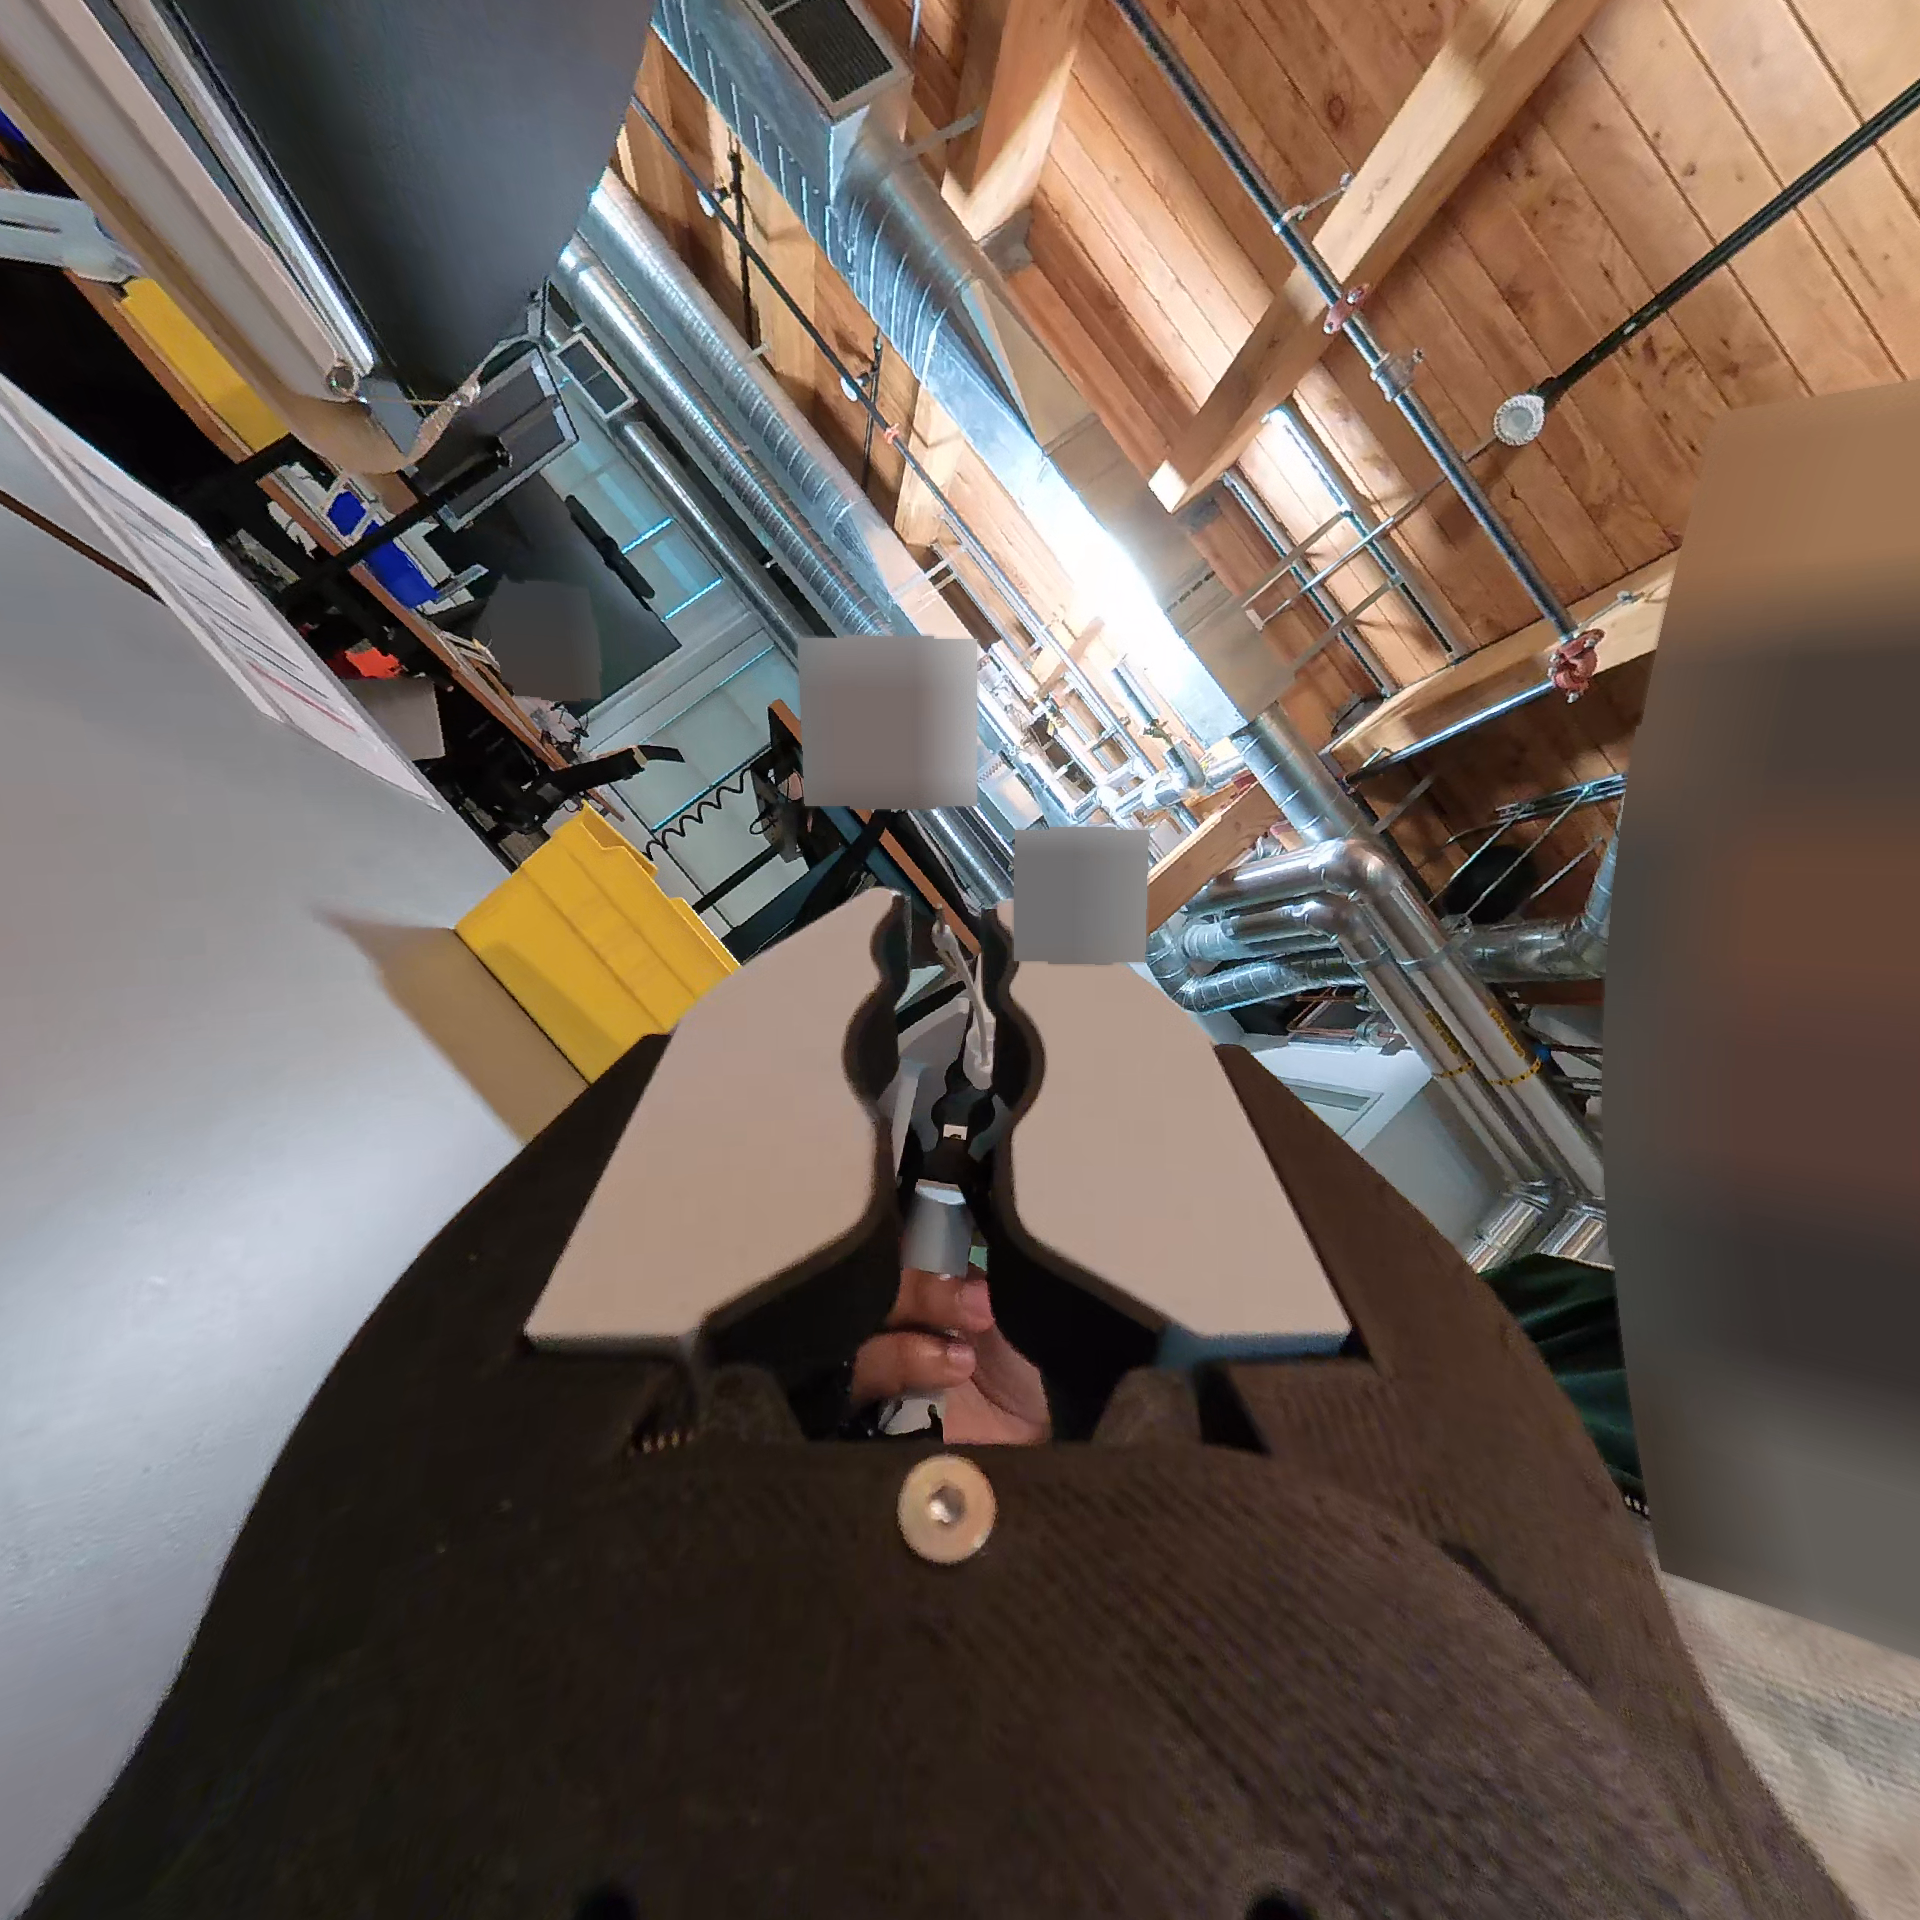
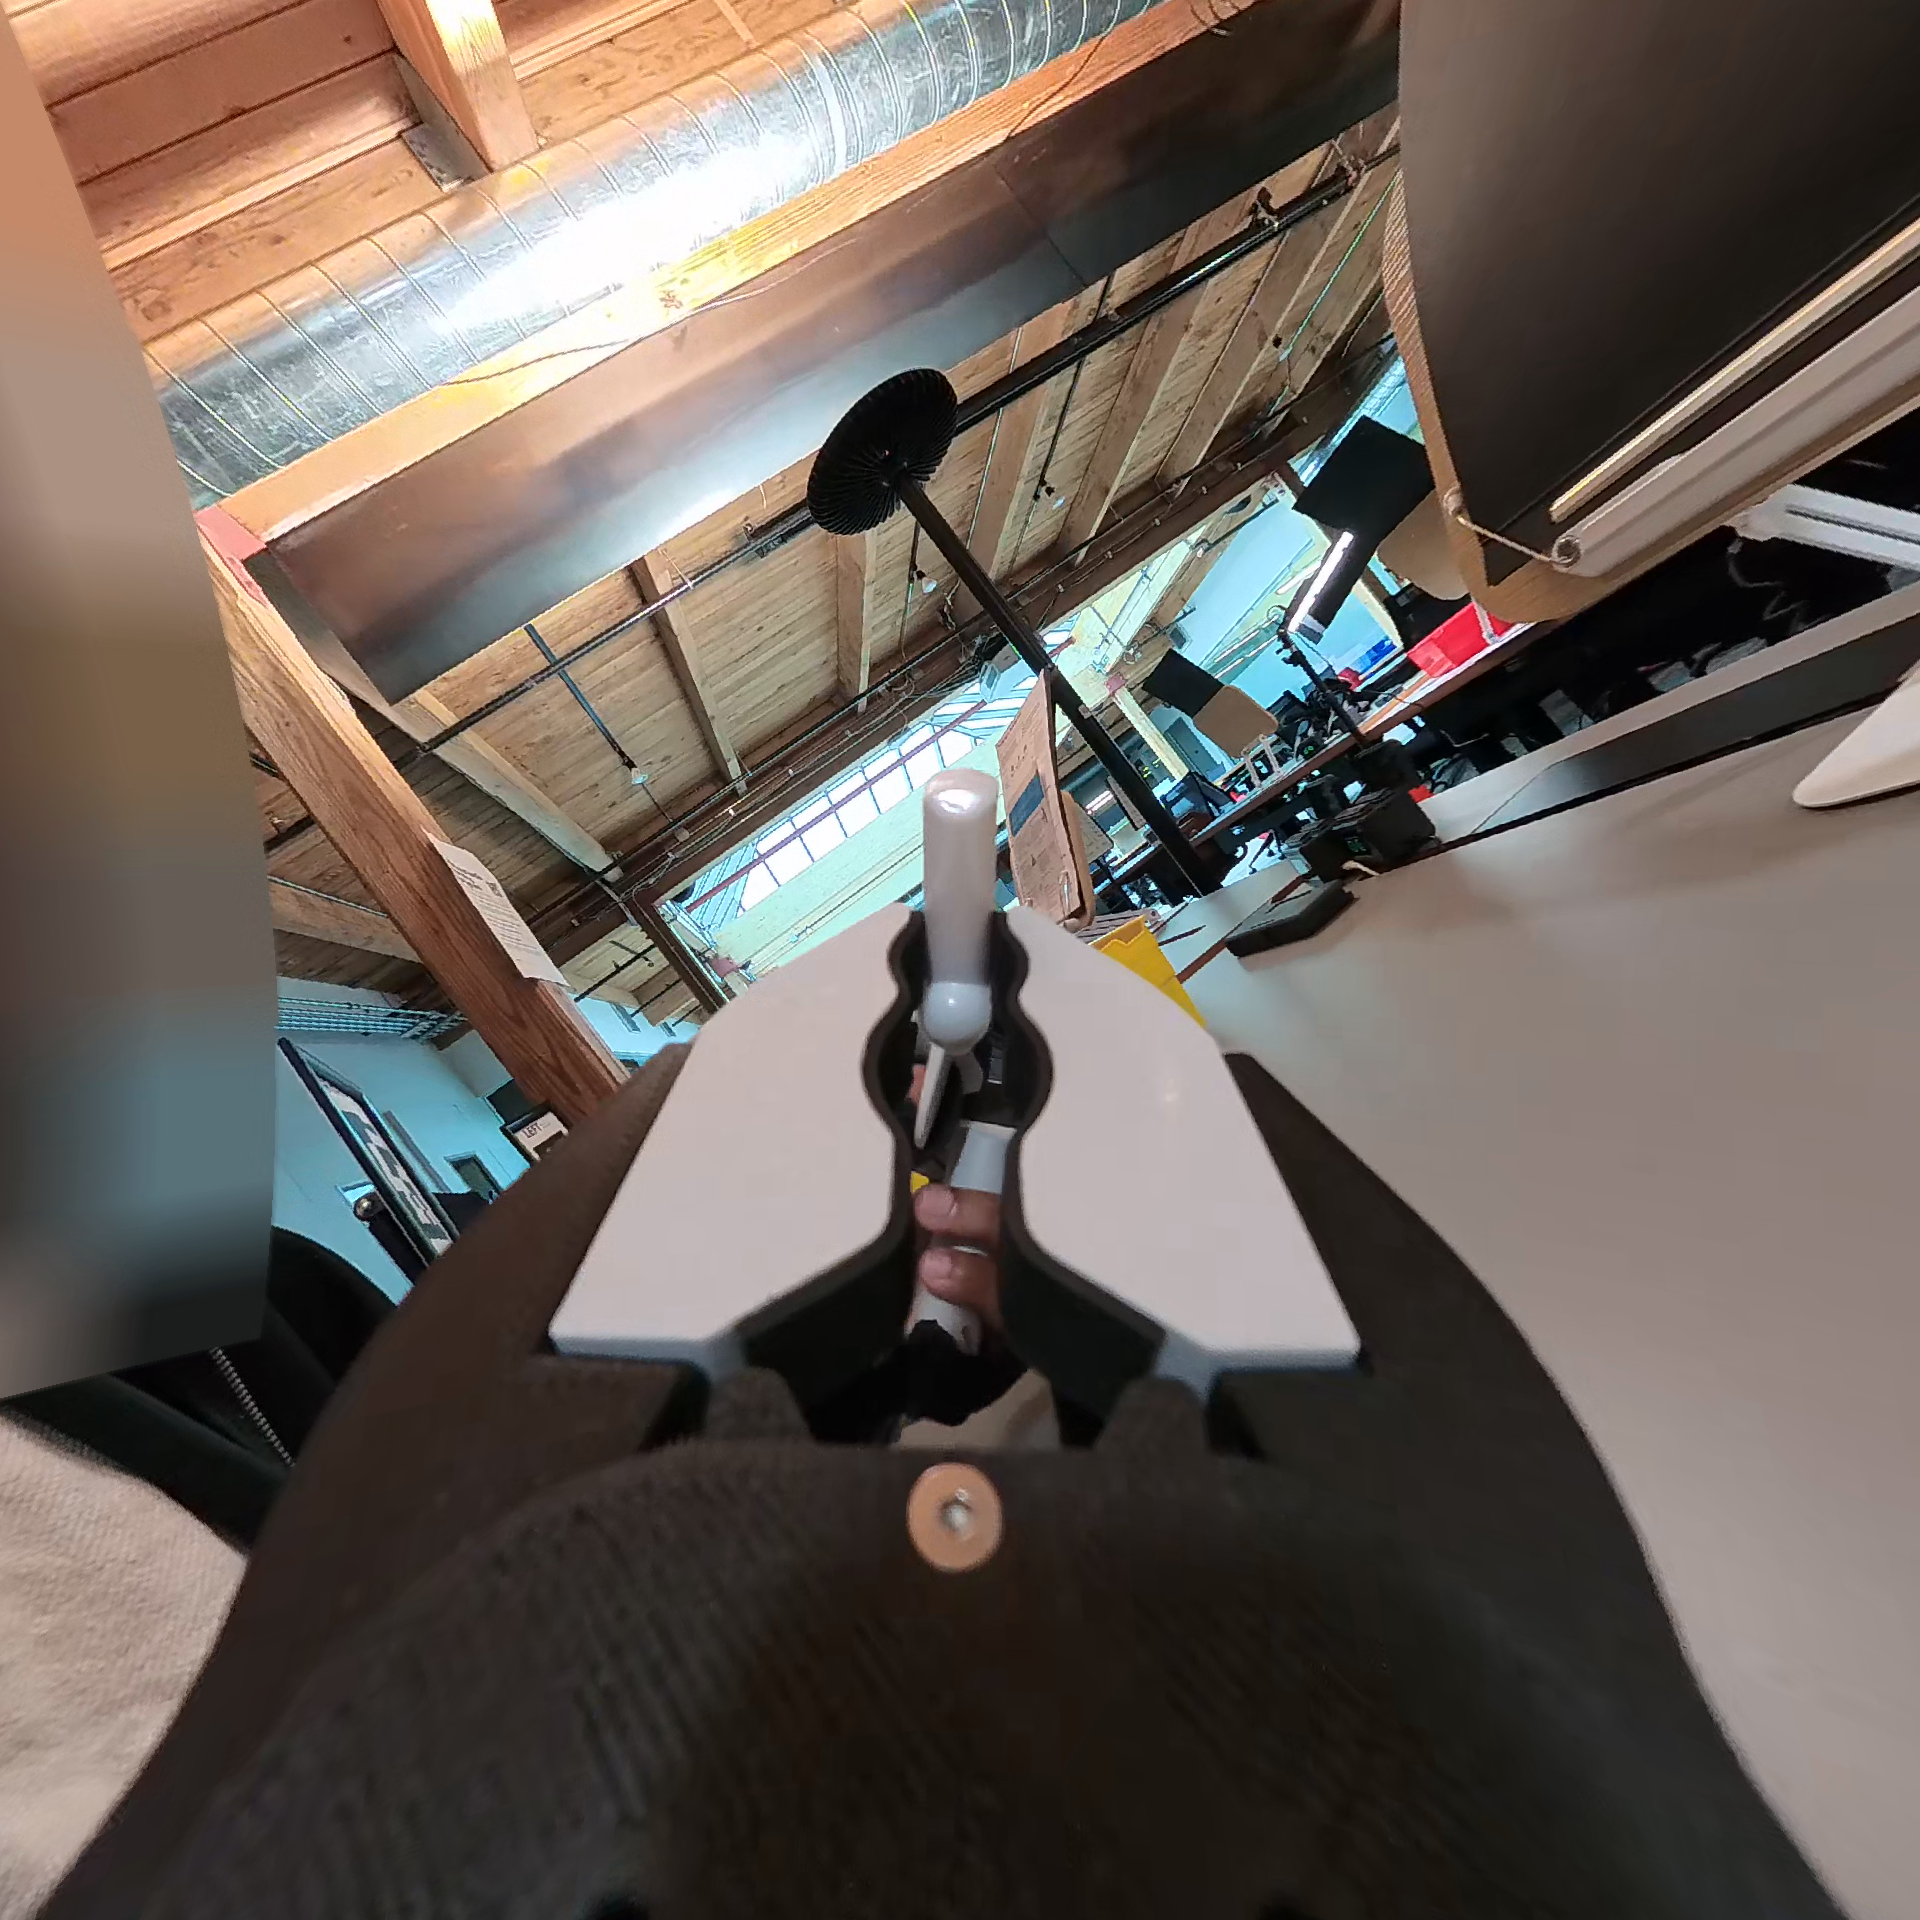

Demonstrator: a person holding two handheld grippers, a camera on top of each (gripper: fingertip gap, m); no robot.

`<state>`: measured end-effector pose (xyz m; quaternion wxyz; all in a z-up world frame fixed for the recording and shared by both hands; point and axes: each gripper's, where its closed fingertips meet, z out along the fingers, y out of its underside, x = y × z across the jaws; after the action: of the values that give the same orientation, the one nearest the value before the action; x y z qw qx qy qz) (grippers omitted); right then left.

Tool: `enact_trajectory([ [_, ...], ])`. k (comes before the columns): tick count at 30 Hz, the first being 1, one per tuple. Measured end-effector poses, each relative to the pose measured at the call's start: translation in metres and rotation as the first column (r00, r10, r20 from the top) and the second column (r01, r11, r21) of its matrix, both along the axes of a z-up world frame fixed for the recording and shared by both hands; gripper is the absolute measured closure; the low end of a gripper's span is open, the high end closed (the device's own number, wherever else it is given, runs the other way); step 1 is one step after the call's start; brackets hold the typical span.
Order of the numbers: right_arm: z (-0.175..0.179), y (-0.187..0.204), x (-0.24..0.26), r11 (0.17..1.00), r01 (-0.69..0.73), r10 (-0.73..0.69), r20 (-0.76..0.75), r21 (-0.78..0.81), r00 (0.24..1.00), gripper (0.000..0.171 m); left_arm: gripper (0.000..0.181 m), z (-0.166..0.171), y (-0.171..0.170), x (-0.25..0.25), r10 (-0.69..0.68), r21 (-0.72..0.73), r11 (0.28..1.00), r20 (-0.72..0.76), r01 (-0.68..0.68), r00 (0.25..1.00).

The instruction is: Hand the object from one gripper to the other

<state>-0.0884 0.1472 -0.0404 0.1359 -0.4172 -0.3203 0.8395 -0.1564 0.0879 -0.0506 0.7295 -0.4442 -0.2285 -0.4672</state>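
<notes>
Both cameras are tipped up at a wooden ceiling point(image 2: 727, 644) with a big metal duct point(image 2: 520, 239) running across the top of the right wrist view; a pale tabletop point(image 2: 1610, 987) fills the right side of that frame.

The object point(image 2: 956, 894) is a slim white plastic piece with a rounded end and a small bulb lower down. It sits just above centre in the right wrist view, poking out past the fingertips. My right gripper point(image 2: 958, 925) is drawn in to a narrow slot, and the bulb is nested in the wavy notch between the pads, so I read that as a firm hold. Through the slot below it I can see a hand point(image 2: 961, 1242) wrapped around something grey.

In the left wrist view, my left gripper point(image 1: 948, 914) is also down to a slim gap. A thin white strip point(image 1: 975, 1003) shows in that gap near the centre of the frame, which may be the same object seen edge-on. I cannot tell whether the pads are actually pressing on it. A yellow bin point(image 1: 592, 935) sits to the left of the fingers.

My judgement: the two grippers are meeting and the exchange is in progress. What is left is confirming the left side's grip, letting go with the right, and pulling the two apart.
</notes>
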Motion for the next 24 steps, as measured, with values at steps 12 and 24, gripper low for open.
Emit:
enact_trajectory([
  [12, 0.001, 0.0, 0.0, 1.0, 0.001, -0.001, -0.006, -0.007, 1.0, 0.159, 0.176, 0.0, 0.0, 0.001, -0.02, 0.023, 1.0, 0.055, 0.019, 0.998],
  [24, -0.013, -0.014, -0.005, 0.997, -0.07, 0.07, 0.052, 0.011, 0.996, 0.159, 0.179, 0.022, -0.01, 0.002, 0.007, 0.061, 0.998, -0.061, -0.003, 0.998],
])
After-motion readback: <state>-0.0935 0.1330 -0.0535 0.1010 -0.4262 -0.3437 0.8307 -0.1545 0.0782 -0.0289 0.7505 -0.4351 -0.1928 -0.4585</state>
